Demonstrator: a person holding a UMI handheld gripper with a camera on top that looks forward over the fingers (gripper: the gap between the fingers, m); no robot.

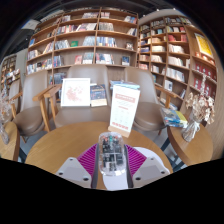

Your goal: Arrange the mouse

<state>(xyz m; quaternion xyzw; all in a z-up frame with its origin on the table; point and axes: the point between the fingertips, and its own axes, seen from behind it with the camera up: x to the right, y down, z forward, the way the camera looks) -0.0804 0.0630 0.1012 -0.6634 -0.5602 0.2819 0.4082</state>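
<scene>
A clear see-through mouse (112, 155) with visible circuitry inside sits between my gripper's (112, 162) two fingers, held up above a round wooden table (60, 145). Both purple pads (88, 158) press against its sides, so the gripper is shut on the mouse. The mouse points forward along the fingers, its front end reaching past the fingertips. Its rear end is hidden behind the gripper's body.
A tall white leaflet stand (124, 107) rises on the table just beyond the mouse. Two display boards (75, 92) lean behind the table. Chairs (50, 105) ring the table, a magazine (175, 118) lies at the right, and bookshelves (85, 40) fill the back walls.
</scene>
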